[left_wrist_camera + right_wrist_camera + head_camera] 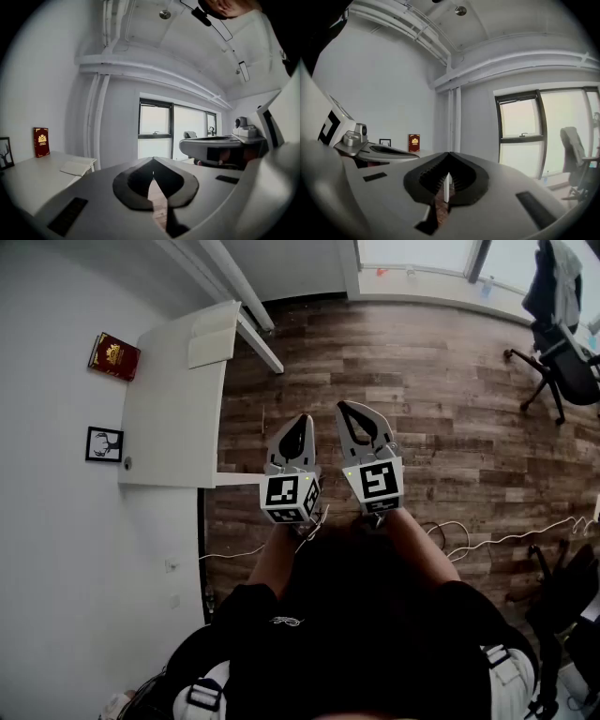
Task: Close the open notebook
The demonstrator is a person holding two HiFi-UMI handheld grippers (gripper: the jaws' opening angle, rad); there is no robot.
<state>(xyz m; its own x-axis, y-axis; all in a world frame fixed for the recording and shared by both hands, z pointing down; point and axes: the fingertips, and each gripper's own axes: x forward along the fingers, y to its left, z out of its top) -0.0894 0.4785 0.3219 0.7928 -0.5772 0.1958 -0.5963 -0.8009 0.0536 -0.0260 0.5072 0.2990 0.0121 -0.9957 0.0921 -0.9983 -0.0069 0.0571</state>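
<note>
Two grippers, the left gripper (pixel 302 420) and the right gripper (pixel 345 409), hover side by side over the wood floor (pixel 422 381), jaws together, empty — the notebook (pixel 214 334) lies well apart on the white table (pixel 169 427).

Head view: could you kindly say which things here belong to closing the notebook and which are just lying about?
For the job: notebook, left gripper, right gripper, white table under it.
Just lying about: red book, picture frame, office chair, floor cables.

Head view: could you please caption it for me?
Left gripper and right gripper shut above wood floor; notebook on desk.
</note>
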